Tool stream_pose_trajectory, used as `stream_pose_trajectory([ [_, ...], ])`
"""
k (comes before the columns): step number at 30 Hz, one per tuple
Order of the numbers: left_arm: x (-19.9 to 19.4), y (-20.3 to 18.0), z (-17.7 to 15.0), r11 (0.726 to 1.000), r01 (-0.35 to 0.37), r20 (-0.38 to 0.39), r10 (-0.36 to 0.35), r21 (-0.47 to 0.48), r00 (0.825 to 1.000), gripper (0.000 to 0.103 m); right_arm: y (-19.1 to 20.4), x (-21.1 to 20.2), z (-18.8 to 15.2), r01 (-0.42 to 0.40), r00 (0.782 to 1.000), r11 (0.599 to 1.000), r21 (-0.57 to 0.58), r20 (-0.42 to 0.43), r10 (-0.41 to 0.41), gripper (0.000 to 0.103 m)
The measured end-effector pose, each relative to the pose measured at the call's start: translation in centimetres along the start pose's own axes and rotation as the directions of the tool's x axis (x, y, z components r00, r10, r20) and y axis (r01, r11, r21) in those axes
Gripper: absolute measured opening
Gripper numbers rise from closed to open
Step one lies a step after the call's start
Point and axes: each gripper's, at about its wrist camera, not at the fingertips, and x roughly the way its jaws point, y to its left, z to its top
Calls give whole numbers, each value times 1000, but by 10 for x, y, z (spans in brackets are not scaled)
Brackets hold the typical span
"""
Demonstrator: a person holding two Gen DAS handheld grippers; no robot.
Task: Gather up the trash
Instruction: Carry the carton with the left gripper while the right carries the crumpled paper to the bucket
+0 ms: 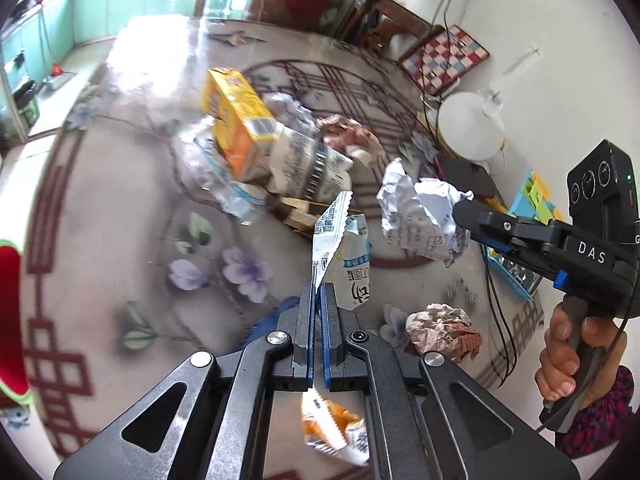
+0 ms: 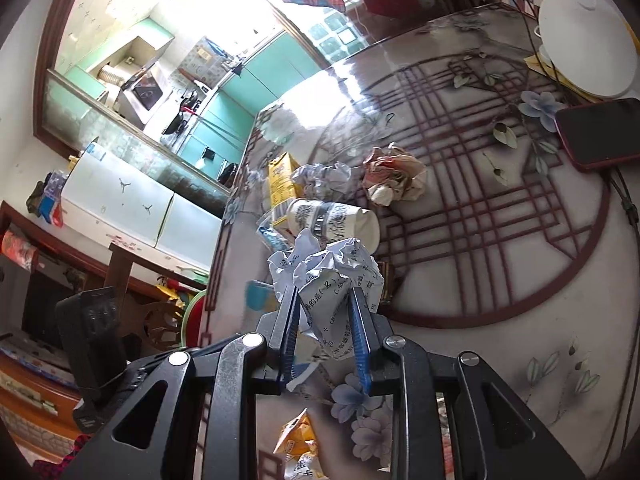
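Two grippers are busy, and each one holds one piece of trash. Your left gripper (image 1: 318, 300) has its jaws pressed together on a white and blue snack wrapper (image 1: 340, 248), which stands up from between the pads. Your right gripper (image 2: 326, 320) has its jaws clamped on a crumpled printed paper ball (image 2: 326, 276), with the paper filling the gap between them.

Only the left wrist view shows your right hand (image 1: 576, 348) on its handle, and a second crumpled brownish wrapper (image 1: 442, 334) to the right of the left jaws. Only the right wrist view shows the dark phone (image 2: 600, 132), far right of the right jaws.

Ahead of both jaws lies a pile on the table (image 2: 500, 320): one yellow carton (image 1: 234, 120), one paper cup (image 2: 336, 222) on its side, one crushed clear bottle (image 1: 224, 176), one grey paper ball (image 2: 322, 176) and one brownish wrapper (image 2: 394, 174). Below the jaws, one orange wrapper (image 1: 336, 428) lies on the table.
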Motion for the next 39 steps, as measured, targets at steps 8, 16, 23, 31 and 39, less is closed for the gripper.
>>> stream_pose_trajectory([
  [8,-15,20,-2,998,-20,34,23,-66,999,2,20,1,0,7,1000,999,-49,7,-7,22],
  [16,-29,34,-6,997,-11,60,16,-79,998,2,36,9,-9,12,1000,998,-65,-10,-12,22],
  [23,-43,52,-13,996,-16,78,24,-92,997,2,60,15,-18,9,1000,996,-91,-15,-11,22],
  [31,-60,87,-21,991,-28,89,40,-130,995,2,93,34,-29,0,999,993,-116,-37,-4,23],
  [39,-80,130,-32,982,-39,99,58,-184,993,2,133,55,-43,-9,999,987,-158,-53,1,23],
])
